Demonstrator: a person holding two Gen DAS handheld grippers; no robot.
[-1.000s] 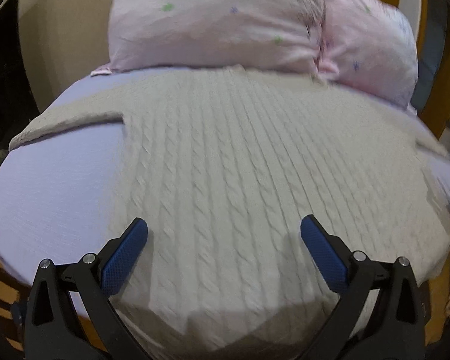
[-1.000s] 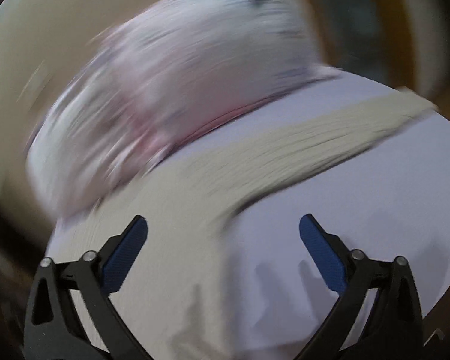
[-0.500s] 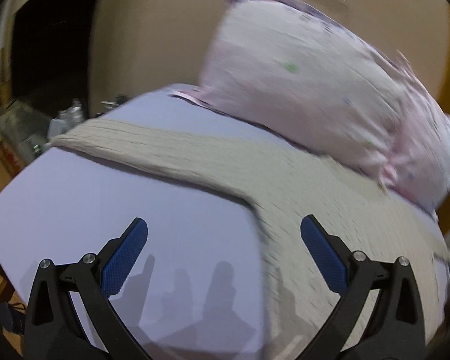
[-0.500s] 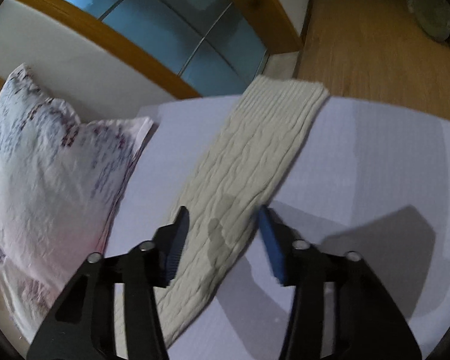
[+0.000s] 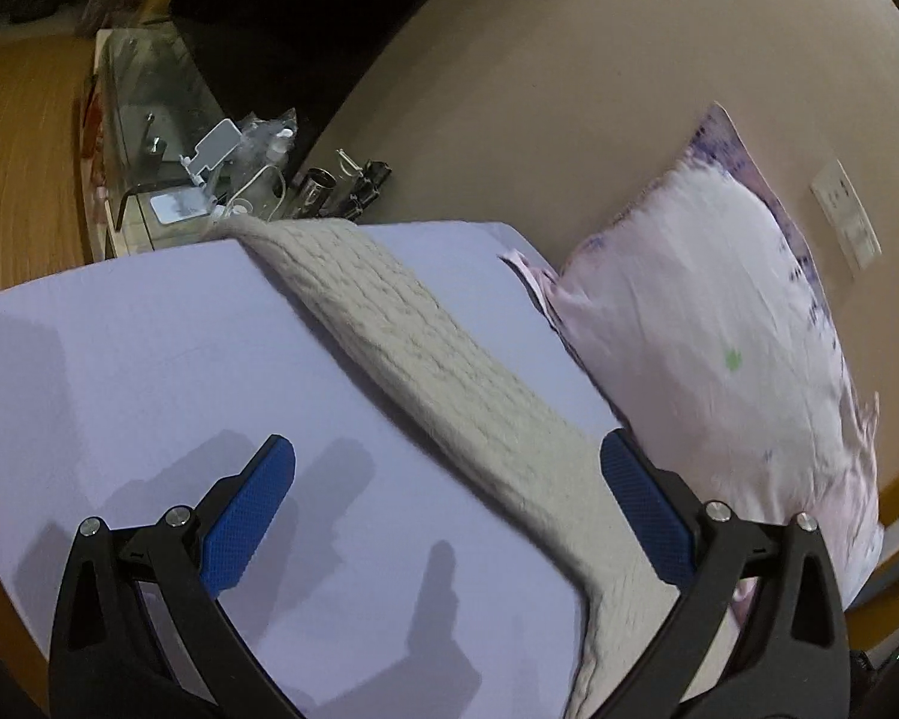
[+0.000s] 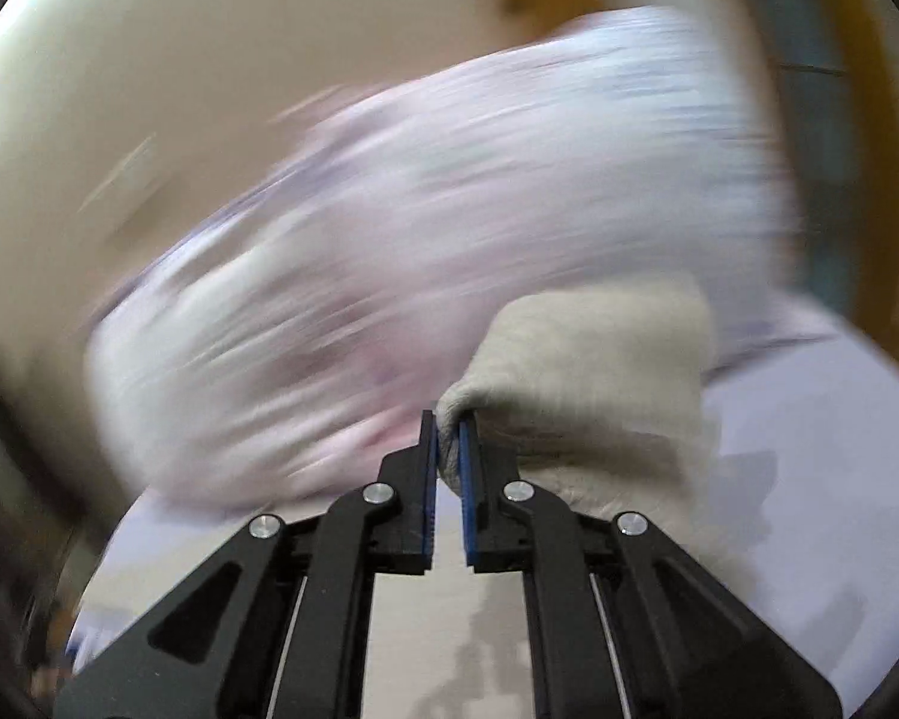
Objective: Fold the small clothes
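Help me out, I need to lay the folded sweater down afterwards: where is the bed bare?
Free: the lavender sheet left of the knit sleeve, between it and the bed's near edge. Crowded: right of the sleeve, where the pink pillow leaves only a narrow strip. The bedside shelf is cluttered.

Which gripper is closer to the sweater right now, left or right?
Right. The right gripper is shut on a bunched fold of the knit sweater. The left gripper is open, poised over the sleeve on the bed sheet, not gripping it.

The right tool (image 6: 448, 440) pinches a fold of the beige knit sleeve (image 6: 593, 371) beside the blurred pink pillow (image 6: 389, 263).
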